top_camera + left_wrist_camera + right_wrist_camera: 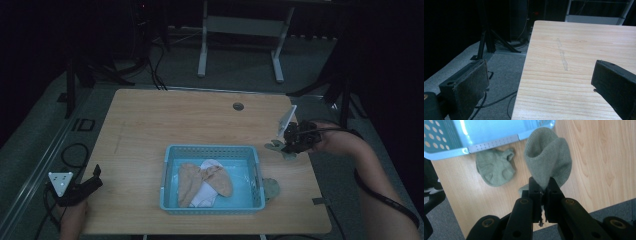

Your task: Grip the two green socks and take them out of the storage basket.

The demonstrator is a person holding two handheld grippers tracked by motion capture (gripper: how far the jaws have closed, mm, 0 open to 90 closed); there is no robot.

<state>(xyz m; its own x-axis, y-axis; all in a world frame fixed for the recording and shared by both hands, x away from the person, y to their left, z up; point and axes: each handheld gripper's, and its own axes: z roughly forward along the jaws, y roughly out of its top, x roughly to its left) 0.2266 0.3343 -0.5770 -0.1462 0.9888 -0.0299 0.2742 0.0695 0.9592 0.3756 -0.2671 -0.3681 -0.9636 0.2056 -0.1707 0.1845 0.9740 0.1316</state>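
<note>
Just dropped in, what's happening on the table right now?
A person is putting socks into the blue basket. The right gripper is shut on a green sock, held above the table's right edge, just past the basket. Another green sock lies on the table against the basket's right side. Tan and white socks are already inside. The left gripper sits open and empty at the near left corner.

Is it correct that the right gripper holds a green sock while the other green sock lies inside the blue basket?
Not quite. The right gripper does hold a green sock, but the other green sock lies on the table, just outside the blue basket. The right gripper view shows it.
</note>
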